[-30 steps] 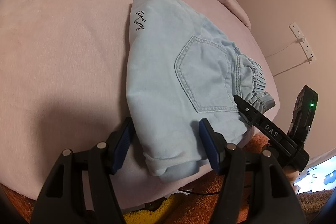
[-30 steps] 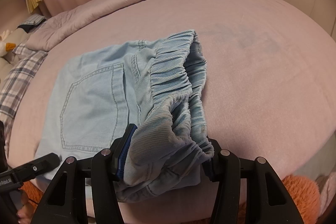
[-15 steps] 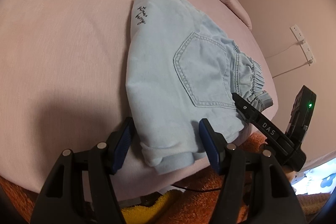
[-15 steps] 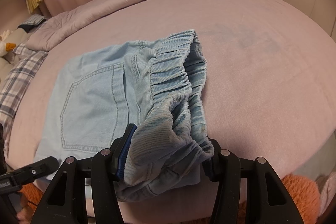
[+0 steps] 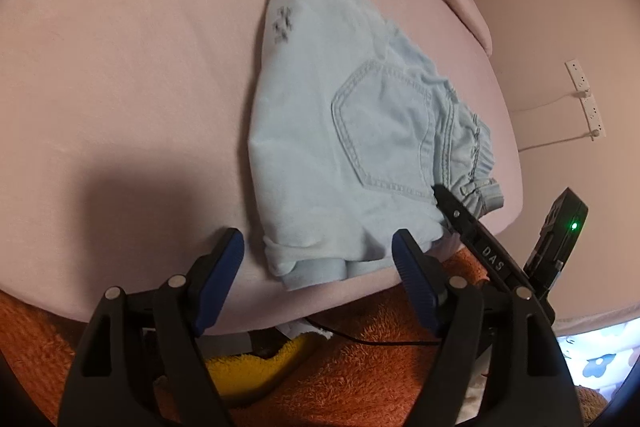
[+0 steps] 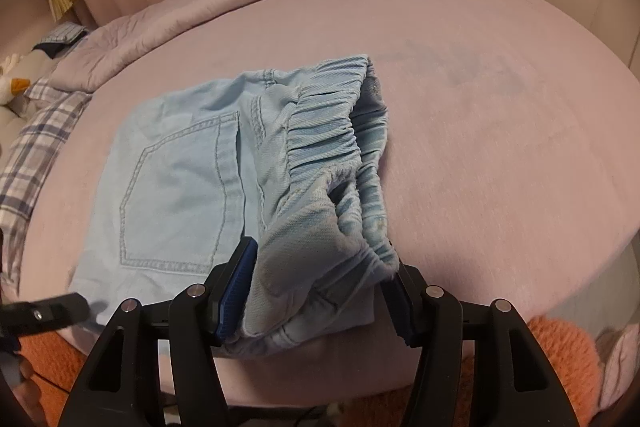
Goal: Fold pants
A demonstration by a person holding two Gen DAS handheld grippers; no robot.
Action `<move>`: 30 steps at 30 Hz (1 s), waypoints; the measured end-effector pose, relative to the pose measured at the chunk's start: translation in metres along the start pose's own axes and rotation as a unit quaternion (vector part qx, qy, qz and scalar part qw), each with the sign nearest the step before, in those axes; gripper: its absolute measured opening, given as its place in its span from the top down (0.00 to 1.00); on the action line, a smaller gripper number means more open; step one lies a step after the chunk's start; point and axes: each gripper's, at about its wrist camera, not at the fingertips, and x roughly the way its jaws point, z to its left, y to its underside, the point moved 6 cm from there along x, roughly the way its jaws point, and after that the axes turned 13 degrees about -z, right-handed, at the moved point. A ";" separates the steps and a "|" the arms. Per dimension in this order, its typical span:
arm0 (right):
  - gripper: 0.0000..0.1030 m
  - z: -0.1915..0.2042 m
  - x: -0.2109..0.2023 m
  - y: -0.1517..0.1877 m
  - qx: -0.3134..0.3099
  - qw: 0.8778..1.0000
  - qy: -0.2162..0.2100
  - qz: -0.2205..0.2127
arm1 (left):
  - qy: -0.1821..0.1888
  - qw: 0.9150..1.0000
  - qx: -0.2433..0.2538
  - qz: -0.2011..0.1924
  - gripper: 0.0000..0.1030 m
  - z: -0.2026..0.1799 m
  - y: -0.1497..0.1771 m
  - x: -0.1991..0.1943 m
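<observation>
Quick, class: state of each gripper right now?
Left gripper: open, holding nothing.
Right gripper: open, jaws either side of the folded light-blue denim pants' elastic waistband.

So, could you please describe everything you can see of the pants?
The pants are light blue denim, folded into a compact bundle near the edge of the pink bed. A stitched back pocket faces up, and the gathered elastic waistband lies toward the right hand-held gripper, whose open fingers flank that end. The left hand-held gripper is open, just off the folded edge.
</observation>
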 end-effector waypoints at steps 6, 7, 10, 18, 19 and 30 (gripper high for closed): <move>0.43 0.004 -0.007 -0.003 -0.023 1.000 0.014 -0.005 | -0.012 0.999 0.016 -0.042 0.16 -0.008 -0.014 -0.016; 0.43 0.005 -0.009 -0.003 -0.027 0.999 0.016 -0.007 | -0.013 0.999 0.016 -0.046 0.15 -0.010 -0.015 -0.019; 0.42 0.004 -0.013 -0.005 -0.029 0.999 0.016 -0.011 | -0.003 0.998 0.018 -0.056 0.15 -0.015 -0.015 -0.026; 0.28 -0.005 -0.032 -0.016 -0.013 0.999 0.013 -0.034 | -0.008 0.995 0.033 -0.092 0.11 -0.023 -0.020 -0.037; 0.25 -0.006 -0.035 -0.018 -0.011 0.999 0.011 -0.038 | -0.009 0.995 0.033 -0.095 0.08 -0.023 -0.021 -0.037; 0.09 -0.012 -0.033 -0.028 -0.005 0.999 0.014 -0.042 | -0.018 0.995 0.040 -0.094 0.04 -0.024 -0.025 -0.035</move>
